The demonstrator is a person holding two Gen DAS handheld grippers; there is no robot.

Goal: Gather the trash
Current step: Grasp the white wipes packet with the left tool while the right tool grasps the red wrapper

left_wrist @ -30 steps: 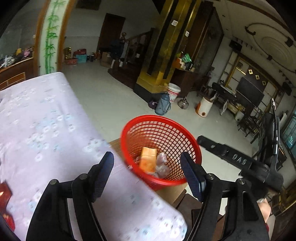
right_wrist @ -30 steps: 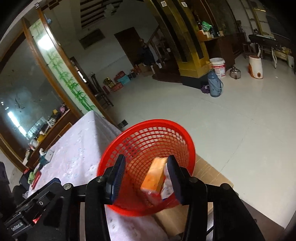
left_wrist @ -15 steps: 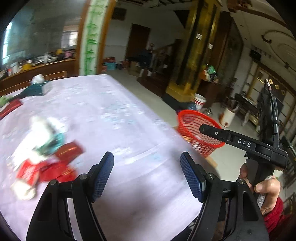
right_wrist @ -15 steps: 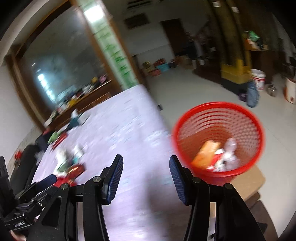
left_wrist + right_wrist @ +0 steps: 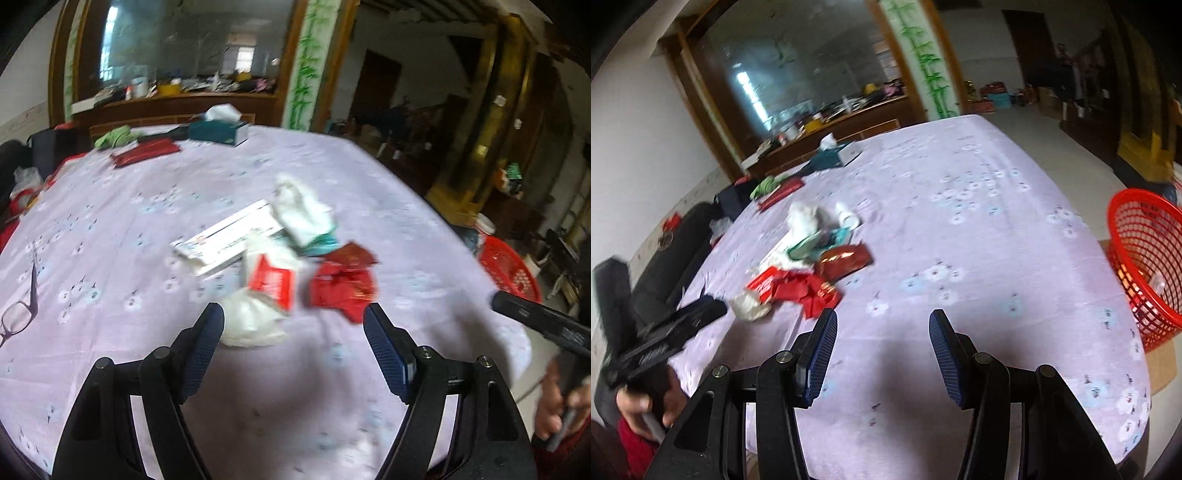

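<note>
Trash pile [image 5: 280, 258] sits mid-worktop [image 5: 110, 229], red basket [image 5: 1145, 266] off its edge. We're between pickups: left claw [image 5: 293, 328] wide and empty by the crumpled tissue [image 5: 251, 321], right claw [image 5: 882, 345] wide too. Next: lower, pinch.

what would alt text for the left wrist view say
An open, empty left gripper hovers over a lilac flowered tablecloth, pointing at a blurred pile of trash: a crumpled white bag, red wrappers and a flat white box. A red mesh basket sits past the table's right edge, with glasses at far left.
</note>
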